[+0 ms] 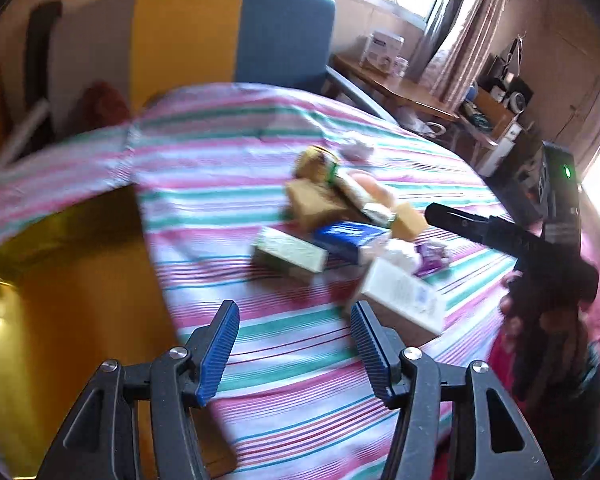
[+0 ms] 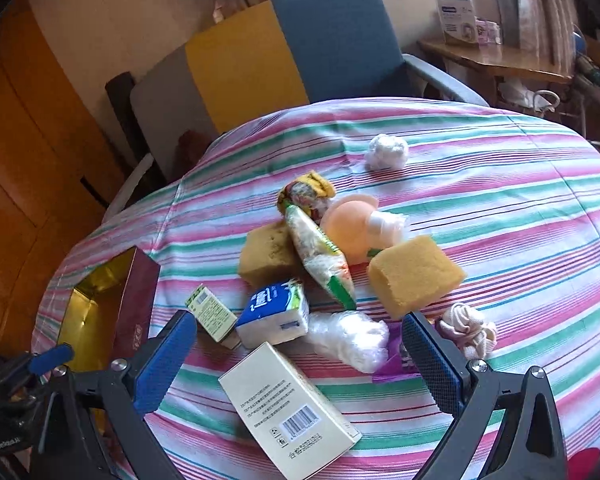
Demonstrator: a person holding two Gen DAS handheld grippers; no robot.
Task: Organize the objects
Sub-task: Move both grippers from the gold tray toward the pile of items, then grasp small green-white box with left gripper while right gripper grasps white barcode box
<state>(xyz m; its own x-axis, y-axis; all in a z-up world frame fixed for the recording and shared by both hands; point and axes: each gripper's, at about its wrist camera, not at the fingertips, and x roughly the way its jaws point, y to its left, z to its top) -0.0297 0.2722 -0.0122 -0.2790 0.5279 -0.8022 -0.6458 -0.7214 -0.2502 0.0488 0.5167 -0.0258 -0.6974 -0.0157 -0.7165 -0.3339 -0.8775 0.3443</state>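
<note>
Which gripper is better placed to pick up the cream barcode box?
Probably right. The right gripper is open with the cream barcode box lying between its fingers. The left gripper is open too, but the box lies off to its right.

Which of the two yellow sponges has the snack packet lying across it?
The left sponge, darker, under the snack packet; the right sponge lies bare.

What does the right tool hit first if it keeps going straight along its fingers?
Most likely the cream barcode box, which lies nearest between the open right tool's fingers. The blue tissue pack and clear plastic wad lie beyond. Depth is uncertain.
</note>
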